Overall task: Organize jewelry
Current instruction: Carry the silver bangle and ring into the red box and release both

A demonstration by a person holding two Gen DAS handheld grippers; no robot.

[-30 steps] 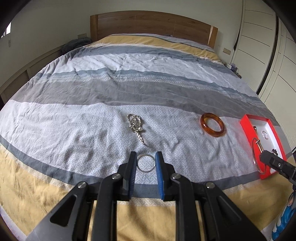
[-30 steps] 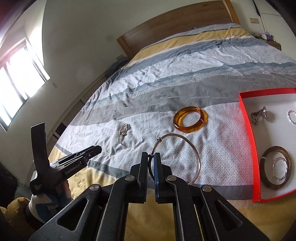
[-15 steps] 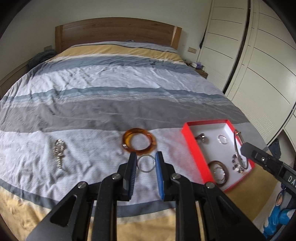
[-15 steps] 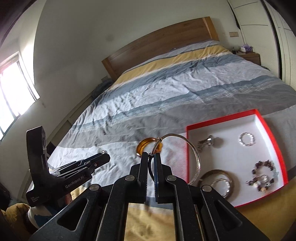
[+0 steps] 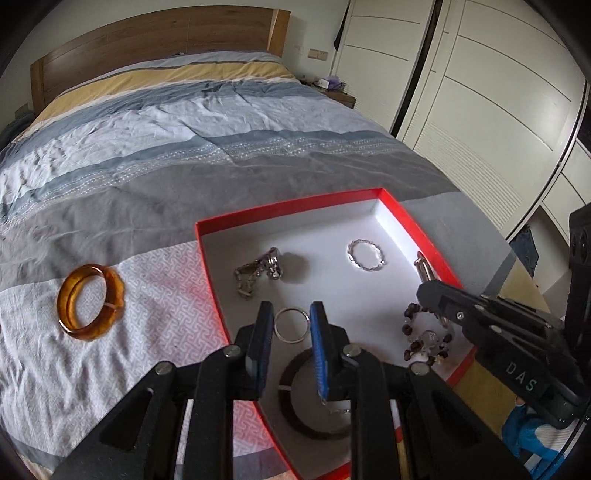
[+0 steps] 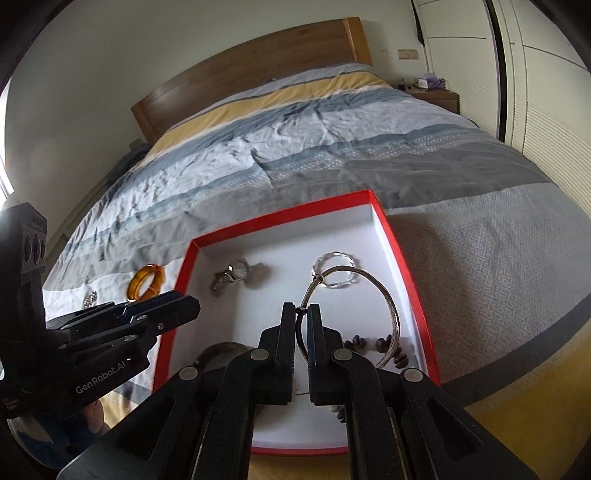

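Observation:
A red box [image 5: 288,208] with a white inside lies on the bed, also in the right wrist view [image 6: 402,251]. My left gripper [image 5: 291,325] is shut on a small silver ring [image 5: 280,330] above the box's left part. My right gripper [image 6: 303,325] is shut on a thin gold bangle [image 6: 391,306] over the box. In the box lie a silver chain [image 5: 258,269], a twisted silver ring [image 5: 365,254], a beaded bracelet [image 5: 424,339] and a dark bangle [image 5: 295,413]. An amber bangle [image 5: 90,301] lies on the bedspread left of the box.
The striped bedspread [image 5: 147,155] stretches to a wooden headboard [image 5: 147,33]. White wardrobe doors [image 5: 480,92] stand at the right, with a nightstand [image 6: 436,96] beside the bed. A small silver piece [image 6: 89,298] lies on the bedspread left of the amber bangle.
Both grippers have swung right and come in over the red box, each still holding its piece. The amber bangle now lies far to the left in the left wrist view.

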